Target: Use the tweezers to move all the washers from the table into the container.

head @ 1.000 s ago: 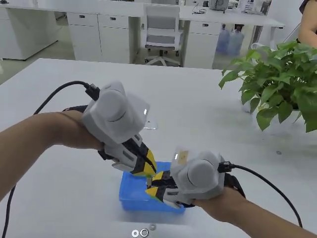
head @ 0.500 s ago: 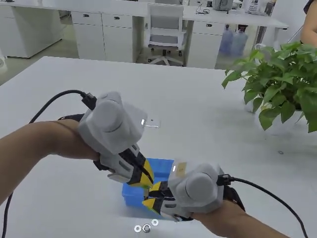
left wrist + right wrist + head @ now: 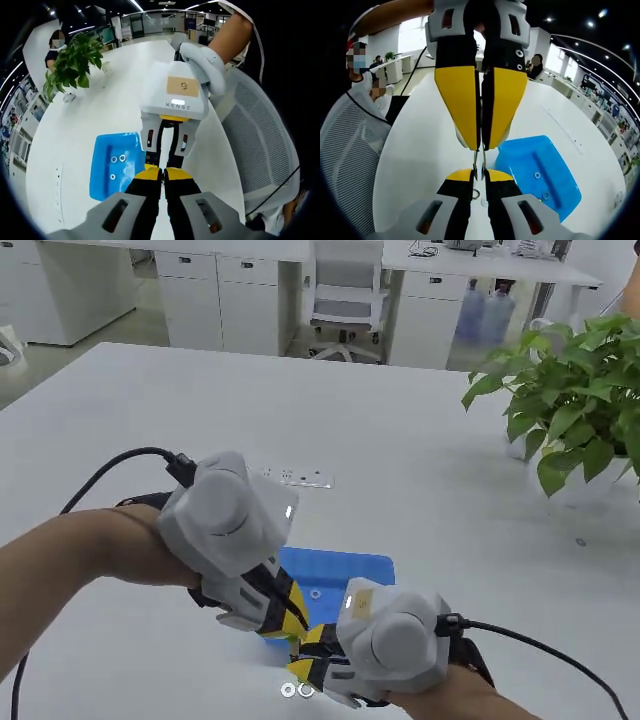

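Observation:
The blue container sits on the white table, with three washers lying in it. Two loose washers rest on the table just in front of its near edge. My left gripper comes in from the left and is shut on the thin metal tweezers. My right gripper faces it tip to tip, its jaws pressed onto the tweezers' points. In the right gripper view those points hang just above the loose washers.
A leafy potted plant stands at the table's right. A small clear strip lies behind the container. Cables trail from both grippers. An office chair and white desks stand beyond the table's far edge.
Both grippers have drawn back from above the container's front to just off its near edge, closer to the loose washers. The head camera has tilted, shifting the whole view.

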`<state>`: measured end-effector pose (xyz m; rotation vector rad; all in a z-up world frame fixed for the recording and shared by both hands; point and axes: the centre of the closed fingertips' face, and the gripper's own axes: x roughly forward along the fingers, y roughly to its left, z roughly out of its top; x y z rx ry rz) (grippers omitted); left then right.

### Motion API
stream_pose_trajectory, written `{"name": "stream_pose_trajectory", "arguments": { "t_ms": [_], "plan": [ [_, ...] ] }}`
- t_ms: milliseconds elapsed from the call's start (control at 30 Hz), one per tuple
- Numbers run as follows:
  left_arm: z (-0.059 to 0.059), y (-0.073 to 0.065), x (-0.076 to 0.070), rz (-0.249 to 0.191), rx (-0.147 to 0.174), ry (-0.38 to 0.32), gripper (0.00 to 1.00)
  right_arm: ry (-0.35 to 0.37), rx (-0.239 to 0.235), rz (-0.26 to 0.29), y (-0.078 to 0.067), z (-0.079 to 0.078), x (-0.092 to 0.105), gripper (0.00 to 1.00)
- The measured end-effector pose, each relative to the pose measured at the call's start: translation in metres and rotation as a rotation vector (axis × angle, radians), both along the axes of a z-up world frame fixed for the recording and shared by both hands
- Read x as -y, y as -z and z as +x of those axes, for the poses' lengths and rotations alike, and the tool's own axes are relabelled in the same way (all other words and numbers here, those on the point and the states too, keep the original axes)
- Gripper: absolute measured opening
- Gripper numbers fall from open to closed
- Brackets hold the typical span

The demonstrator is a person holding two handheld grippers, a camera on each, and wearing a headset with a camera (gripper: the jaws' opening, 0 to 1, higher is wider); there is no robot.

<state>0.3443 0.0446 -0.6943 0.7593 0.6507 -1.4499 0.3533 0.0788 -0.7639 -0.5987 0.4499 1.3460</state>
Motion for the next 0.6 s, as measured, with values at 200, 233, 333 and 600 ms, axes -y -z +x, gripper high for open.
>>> {"name": "stream_pose_trajectory", "arguments": {
  "t_ms": [200, 233, 333, 600],
  "plan": [
    [-0.005, 0.010, -0.003, 0.013, -0.018, 0.003, 0.06, -0.010, -0.016, -0.007, 0.010, -0.007, -0.003, 0.11],
    [-0.006, 0.012, -0.003, 0.015, -0.020, 0.004, 0.06, -0.009, -0.018, -0.007, 0.012, -0.008, -0.003, 0.11],
    [-0.008, 0.015, -0.005, 0.021, -0.029, 0.003, 0.06, -0.013, -0.020, -0.012, 0.016, -0.010, -0.004, 0.11],
    [-0.011, 0.024, -0.009, 0.028, -0.045, -0.004, 0.06, -0.020, -0.032, -0.022, 0.024, -0.013, -0.006, 0.11]
  ]
}}
